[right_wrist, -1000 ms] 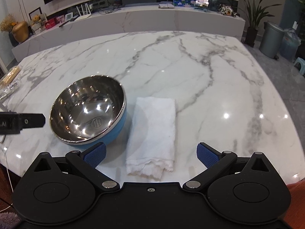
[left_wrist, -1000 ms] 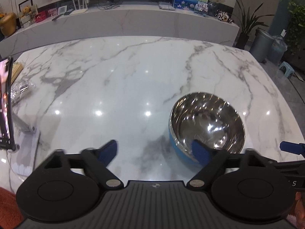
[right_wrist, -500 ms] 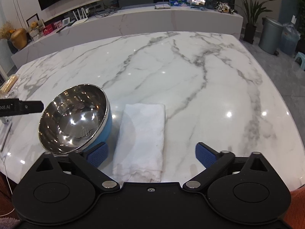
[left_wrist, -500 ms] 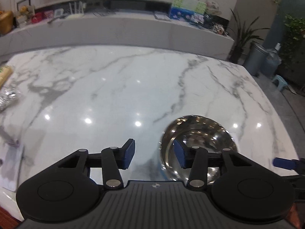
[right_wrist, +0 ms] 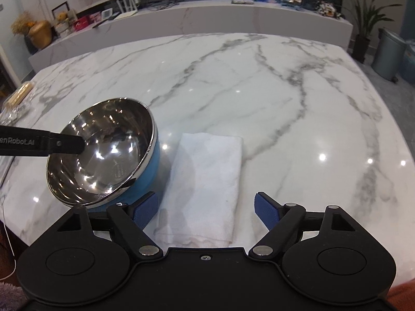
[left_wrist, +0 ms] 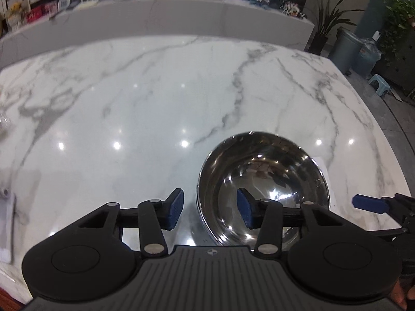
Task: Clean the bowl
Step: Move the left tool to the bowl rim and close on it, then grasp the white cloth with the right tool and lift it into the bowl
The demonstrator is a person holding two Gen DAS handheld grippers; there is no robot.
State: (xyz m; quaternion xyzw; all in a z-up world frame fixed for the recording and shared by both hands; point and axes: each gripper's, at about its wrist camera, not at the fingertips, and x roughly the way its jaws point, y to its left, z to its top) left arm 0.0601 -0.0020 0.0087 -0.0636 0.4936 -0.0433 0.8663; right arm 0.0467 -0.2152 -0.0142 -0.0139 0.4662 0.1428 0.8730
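A steel bowl [left_wrist: 262, 189] with a blue outside stands tilted on the marble table [left_wrist: 155, 90]. My left gripper [left_wrist: 210, 211] straddles its near left rim, one blue pad inside the bowl and one outside, with a gap still showing at the rim. In the right wrist view the bowl [right_wrist: 103, 153] leans toward the camera with a left finger [right_wrist: 41, 145] reaching into it. A folded white cloth [right_wrist: 205, 184] lies right of the bowl. My right gripper [right_wrist: 206, 211] is open and empty, hovering over the cloth's near end.
A white flat object [left_wrist: 6, 223] lies at the table's left edge. Crinkled packets [right_wrist: 15, 101] sit at the far left. A long marble counter [right_wrist: 207, 18] with clutter runs behind the table. Bins [right_wrist: 389, 51] and plants stand at the right.
My left gripper has narrowed around the bowl's rim, and the bowl has tipped up on its side. My right gripper has drifted slightly over the cloth, still open.
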